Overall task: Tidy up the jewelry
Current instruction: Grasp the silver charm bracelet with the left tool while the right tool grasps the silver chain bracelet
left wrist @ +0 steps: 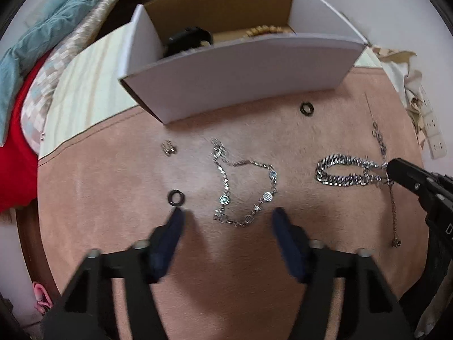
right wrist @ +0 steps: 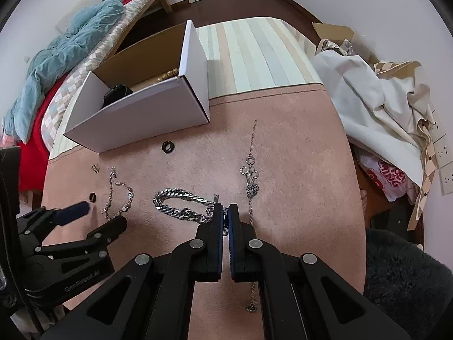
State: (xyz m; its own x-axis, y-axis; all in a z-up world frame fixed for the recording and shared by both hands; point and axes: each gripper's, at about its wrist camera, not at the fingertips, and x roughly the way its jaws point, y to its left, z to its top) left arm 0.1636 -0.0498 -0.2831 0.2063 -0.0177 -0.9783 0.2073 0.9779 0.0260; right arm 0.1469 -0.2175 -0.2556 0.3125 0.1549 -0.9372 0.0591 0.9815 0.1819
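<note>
Pink mat (right wrist: 297, 141) covers the table, with the box (right wrist: 147, 113) at its far left edge. My right tongs (right wrist: 225, 212) are clenched on the clasp end of the chain (right wrist: 181, 201), mid-mat. It looks heavy, limp and slippery, so it may swing. My left tongs (left wrist: 226, 218) are released over the bracelet (left wrist: 243, 189).

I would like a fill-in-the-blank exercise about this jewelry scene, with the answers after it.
1. The right gripper is shut on the ___ chain bracelet.
2. The left gripper is ___ above the thin gem bracelet.
3. The black watch lies inside the white ___.
4. Outside it, ___ black rings lie on the pink cloth.

Answers: thick; open; box; two
</note>
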